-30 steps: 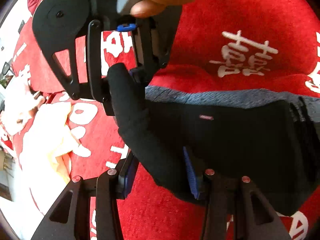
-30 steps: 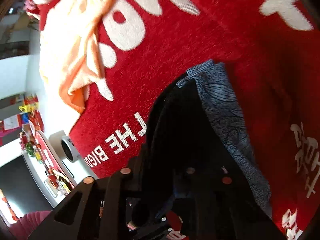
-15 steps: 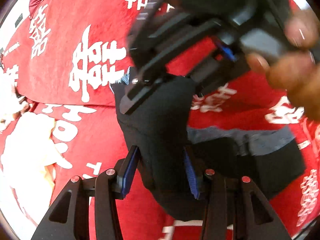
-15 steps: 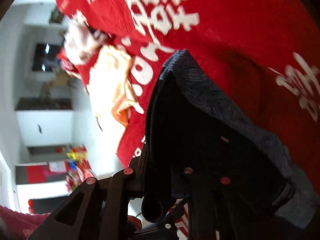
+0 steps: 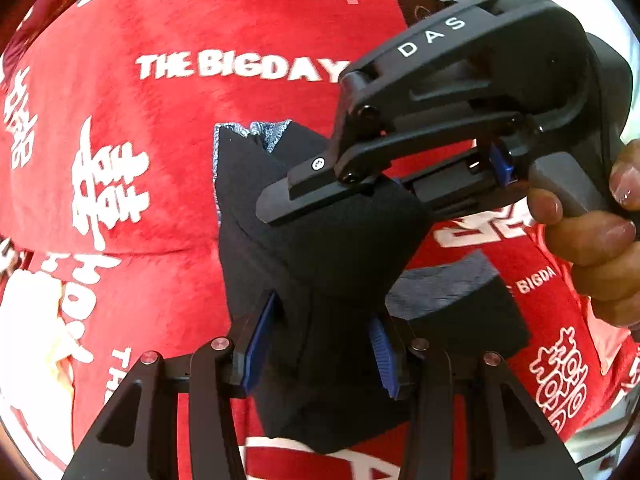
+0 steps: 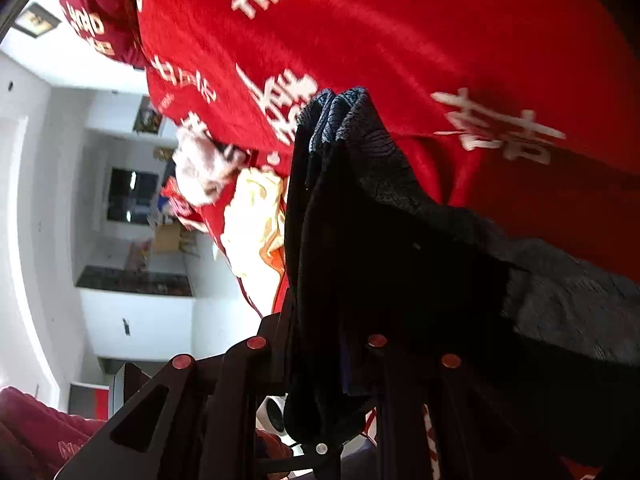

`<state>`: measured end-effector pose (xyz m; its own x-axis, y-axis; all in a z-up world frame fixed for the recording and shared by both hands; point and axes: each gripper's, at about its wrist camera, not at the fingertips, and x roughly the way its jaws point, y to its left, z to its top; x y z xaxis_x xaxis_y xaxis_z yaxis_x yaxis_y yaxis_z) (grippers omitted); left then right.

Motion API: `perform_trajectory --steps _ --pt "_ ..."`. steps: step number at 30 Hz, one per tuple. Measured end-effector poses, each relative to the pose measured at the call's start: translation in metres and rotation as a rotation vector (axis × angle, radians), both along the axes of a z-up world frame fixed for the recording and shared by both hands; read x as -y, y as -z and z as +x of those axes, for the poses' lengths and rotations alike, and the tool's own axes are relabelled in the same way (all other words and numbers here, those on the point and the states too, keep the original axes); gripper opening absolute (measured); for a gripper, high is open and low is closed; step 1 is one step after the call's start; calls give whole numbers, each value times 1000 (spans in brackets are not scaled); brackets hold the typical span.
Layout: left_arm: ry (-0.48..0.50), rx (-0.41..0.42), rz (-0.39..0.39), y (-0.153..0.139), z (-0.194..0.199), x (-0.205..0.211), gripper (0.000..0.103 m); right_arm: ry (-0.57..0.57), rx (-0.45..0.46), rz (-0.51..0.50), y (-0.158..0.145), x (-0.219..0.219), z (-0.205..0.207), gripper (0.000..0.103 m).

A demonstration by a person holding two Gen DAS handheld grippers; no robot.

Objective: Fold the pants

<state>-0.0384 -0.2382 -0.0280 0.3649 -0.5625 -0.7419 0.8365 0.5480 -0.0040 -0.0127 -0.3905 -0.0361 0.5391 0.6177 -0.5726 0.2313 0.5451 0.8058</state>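
Observation:
The dark pants, black outside with a grey-blue inner side, hang bunched above the red blanket. My left gripper is shut on a thick fold of them between its blue pads. My right gripper shows from the side in the left wrist view, shut on the cloth just above the left one, a hand on its handle. In the right wrist view the pants drape over my right gripper and hide its fingertips; the grey hem points up.
The red blanket with white lettering covers the whole surface. A cream and orange garment and a pale one lie at its edge; the cream one also shows in the left wrist view. A white room lies beyond.
Both grippers have lifted and turned with the pants. The cloth went from spread sideways to bunched and hanging. My right gripper moved from upper left to the right in the left wrist view.

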Motion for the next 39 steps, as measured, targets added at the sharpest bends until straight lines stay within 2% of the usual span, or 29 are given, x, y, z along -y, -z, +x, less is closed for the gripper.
perform_trajectory --steps 6,10,17,20,23,27,30,33,35,39 --pt "121 11 32 -2 -47 41 46 112 51 34 3 42 -64 19" --pt "192 -9 68 9 -80 70 46 179 55 50 11 66 -110 20" --pt "311 -18 156 51 -131 108 46 335 9 111 59 102 -192 21" --pt "337 -35 188 68 -144 119 46 377 -20 119 80 110 -213 21" --pt "336 -88 217 86 -147 132 46 393 -49 117 102 116 -226 20" --pt "336 -96 256 105 -151 140 47 421 -109 116 133 127 -234 20" --pt "349 -98 283 107 -152 139 51 425 -151 96 147 128 -238 20" --pt "366 -131 285 100 -147 131 59 439 -147 91 148 127 -244 20" --pt "355 -146 274 91 -142 121 68 439 -160 53 144 126 -244 20" --pt "277 -163 283 78 -117 103 68 430 -188 -33 134 121 -248 23"
